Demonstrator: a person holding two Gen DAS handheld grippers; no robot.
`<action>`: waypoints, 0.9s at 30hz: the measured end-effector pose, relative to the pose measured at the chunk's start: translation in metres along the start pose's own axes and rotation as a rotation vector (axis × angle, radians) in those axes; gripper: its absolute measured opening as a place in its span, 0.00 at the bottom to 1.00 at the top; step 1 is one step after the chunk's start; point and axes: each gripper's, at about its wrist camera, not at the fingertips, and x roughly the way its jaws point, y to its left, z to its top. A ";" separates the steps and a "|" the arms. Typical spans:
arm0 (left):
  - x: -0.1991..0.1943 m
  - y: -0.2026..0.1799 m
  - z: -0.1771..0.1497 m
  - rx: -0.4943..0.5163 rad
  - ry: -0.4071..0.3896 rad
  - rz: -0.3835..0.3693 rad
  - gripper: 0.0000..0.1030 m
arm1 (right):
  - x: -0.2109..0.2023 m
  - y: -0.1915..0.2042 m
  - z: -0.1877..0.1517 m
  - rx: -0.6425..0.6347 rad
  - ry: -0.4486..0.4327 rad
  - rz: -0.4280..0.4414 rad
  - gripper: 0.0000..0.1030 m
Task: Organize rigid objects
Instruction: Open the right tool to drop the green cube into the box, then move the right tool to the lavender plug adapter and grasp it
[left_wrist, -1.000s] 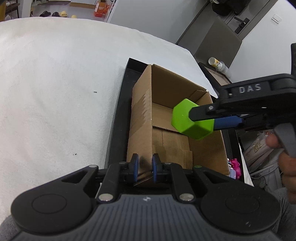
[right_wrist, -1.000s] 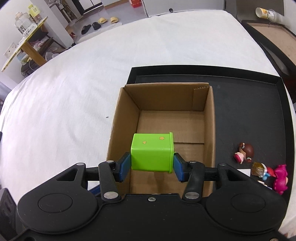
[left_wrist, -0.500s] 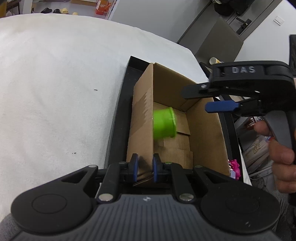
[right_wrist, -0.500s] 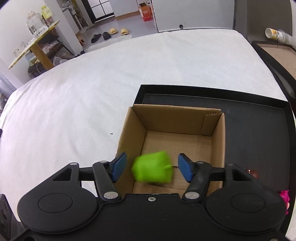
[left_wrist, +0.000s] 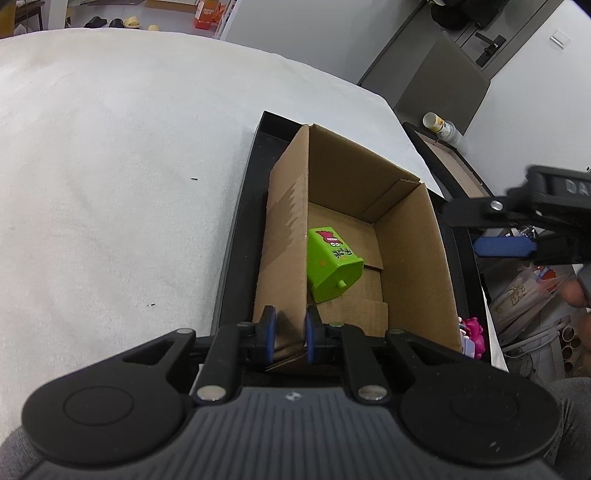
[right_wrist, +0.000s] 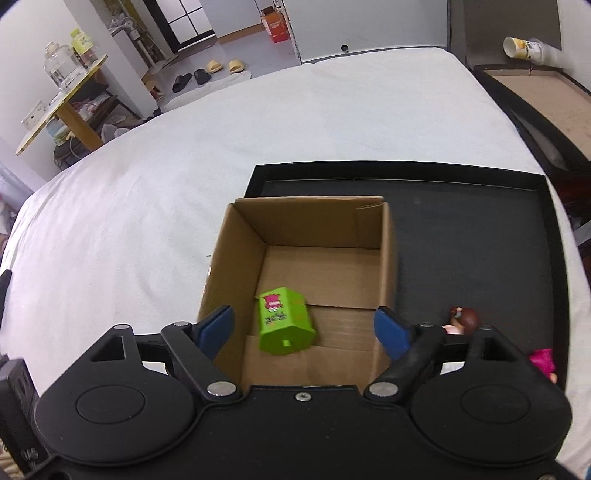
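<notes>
— What are you seeing?

— The black tray (right_wrist: 480, 229) is lying on the white cloth (right_wrist: 147, 192), carrying the cardboard box (right_wrist: 386, 258). The green toy bin (right_wrist: 284, 326) is lying on its side inside.

— And the grippers?

— I'm clamping my left gripper (left_wrist: 288, 338) on the box's near wall; my right gripper (right_wrist: 304, 326) is hanging wide apart above the box.

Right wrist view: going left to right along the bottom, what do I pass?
Left blue tong pad → green plastic toy bin lying in the cardboard box → right blue tong pad → brown-haired figurine → pink toy.
</notes>
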 end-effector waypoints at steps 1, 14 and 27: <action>-0.001 0.000 0.000 0.000 0.000 0.000 0.13 | -0.001 -0.002 0.000 0.000 0.004 0.001 0.80; 0.001 -0.003 0.000 0.003 0.005 0.021 0.13 | -0.026 -0.036 -0.009 0.022 0.023 -0.024 0.81; 0.003 -0.007 -0.001 0.002 0.003 0.041 0.13 | -0.035 -0.089 -0.016 0.116 0.011 -0.044 0.80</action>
